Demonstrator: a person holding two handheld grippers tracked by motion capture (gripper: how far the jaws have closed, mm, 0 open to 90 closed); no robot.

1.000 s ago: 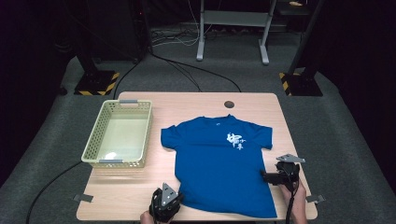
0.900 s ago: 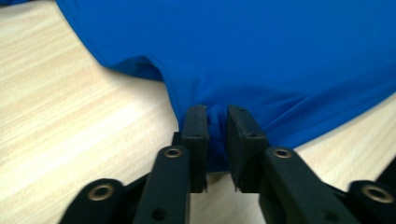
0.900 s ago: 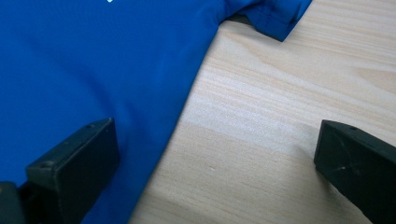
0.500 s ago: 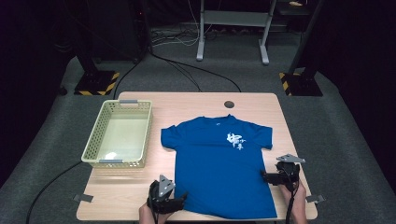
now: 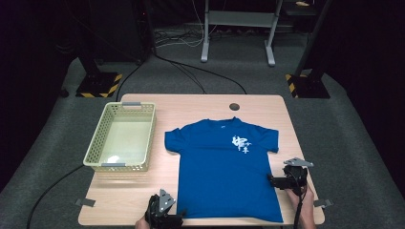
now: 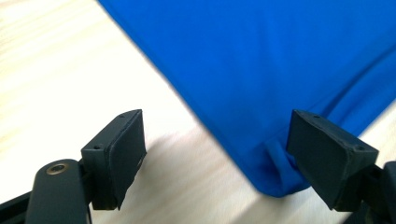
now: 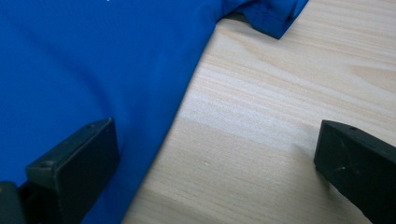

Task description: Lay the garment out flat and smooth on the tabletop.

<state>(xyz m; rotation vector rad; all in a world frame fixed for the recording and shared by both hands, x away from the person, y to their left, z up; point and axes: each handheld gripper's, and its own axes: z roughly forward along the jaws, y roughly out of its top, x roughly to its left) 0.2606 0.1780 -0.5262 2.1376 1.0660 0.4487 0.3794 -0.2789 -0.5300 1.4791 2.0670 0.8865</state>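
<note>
A blue T-shirt with a white chest print lies flat on the wooden table, collar pointing away from me. My left gripper is at the shirt's near-left hem corner. In the left gripper view its jaws have just been opening and stand wide; the hem corner lies loose between them, close to the right jaw. My right gripper sits at the shirt's right side edge. Its jaws are open, one over the blue cloth, the other over bare wood.
A pale yellow-green basket stands on the table's left part. A dark round hole marks the far edge. Tape tabs stick out at the near corners. Stand legs and cables lie on the floor beyond.
The left gripper's jaws have gone from shut to wide open, letting go of the shirt's hem corner, and the gripper has drawn back slightly toward the near edge. The right gripper has stayed put.
</note>
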